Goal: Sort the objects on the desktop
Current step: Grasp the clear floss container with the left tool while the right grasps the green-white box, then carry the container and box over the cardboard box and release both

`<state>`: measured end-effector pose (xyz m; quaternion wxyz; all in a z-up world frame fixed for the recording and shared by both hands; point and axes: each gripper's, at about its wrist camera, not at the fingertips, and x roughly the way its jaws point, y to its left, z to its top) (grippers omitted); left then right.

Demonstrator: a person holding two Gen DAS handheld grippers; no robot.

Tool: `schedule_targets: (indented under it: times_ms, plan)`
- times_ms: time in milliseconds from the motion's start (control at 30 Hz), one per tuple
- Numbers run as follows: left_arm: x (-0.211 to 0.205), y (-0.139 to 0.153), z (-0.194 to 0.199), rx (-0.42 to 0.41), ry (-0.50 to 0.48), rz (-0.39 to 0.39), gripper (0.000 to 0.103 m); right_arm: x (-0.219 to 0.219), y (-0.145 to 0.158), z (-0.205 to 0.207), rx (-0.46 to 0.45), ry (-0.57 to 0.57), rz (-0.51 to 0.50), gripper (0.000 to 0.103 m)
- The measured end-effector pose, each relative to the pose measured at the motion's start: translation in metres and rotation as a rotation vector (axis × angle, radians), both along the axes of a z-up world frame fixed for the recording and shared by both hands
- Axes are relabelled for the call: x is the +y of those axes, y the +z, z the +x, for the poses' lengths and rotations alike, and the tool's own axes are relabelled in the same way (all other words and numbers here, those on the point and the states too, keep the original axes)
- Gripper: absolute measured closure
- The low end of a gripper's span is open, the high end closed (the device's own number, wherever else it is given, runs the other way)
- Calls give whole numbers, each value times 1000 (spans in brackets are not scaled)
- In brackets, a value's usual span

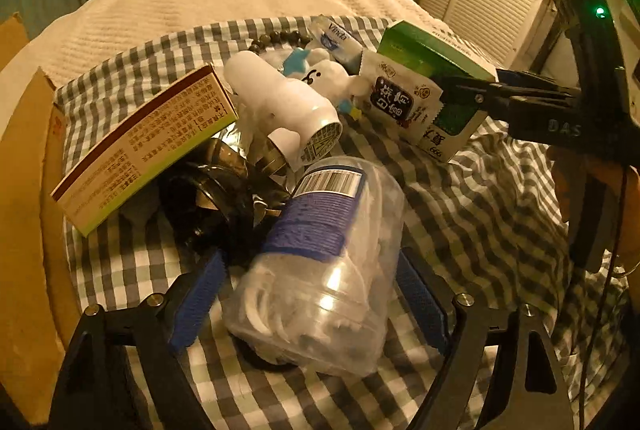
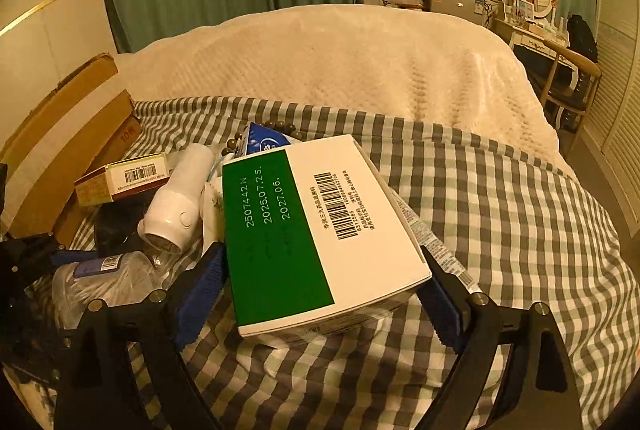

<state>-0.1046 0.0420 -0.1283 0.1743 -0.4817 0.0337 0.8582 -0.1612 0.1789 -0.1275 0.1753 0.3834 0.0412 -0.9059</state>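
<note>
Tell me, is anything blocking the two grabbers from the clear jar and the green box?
Nothing visible. The left gripper is open with the clear jar between its fingers. The right gripper is open around the green box.

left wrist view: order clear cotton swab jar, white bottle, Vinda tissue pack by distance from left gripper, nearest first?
1. Clear cotton swab jar: lying on its side between the open fingers of the left gripper.
2. White bottle: behind the jar, mid-pile, also on its side.
3. Vinda tissue pack: at the back of the pile, next to the dark beads.
</note>
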Motion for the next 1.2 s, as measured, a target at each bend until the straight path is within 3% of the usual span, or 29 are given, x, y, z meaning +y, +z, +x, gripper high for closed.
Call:
schedule_targets:
  times_ms: [133,300,367,467,600,833,1000,1200]
  plan:
    - [1,-2,-1,-17,-6,7,16,2,0,4,2,-12,-31,13]
    - [10,-3,5,-6,-44,-52,28,4,-2,6,-15,-28,-58,13]
    - [12,-2,6,5,-44,-77,31,5,-3,8,-12,-39,-58,20]
    - [10,3,8,24,-35,-78,37,9,-3,12,-10,-68,-74,20]
    - [-1,12,7,15,3,2,38,15,-1,20,13,-105,-77,21]
    - [-3,27,12,79,19,36,38,27,18,39,61,-166,-83,22]
    - [-10,41,21,121,86,56,38,34,38,56,64,-207,-104,22]
    - [-9,74,40,181,74,69,38,32,63,84,60,-255,-123,22]
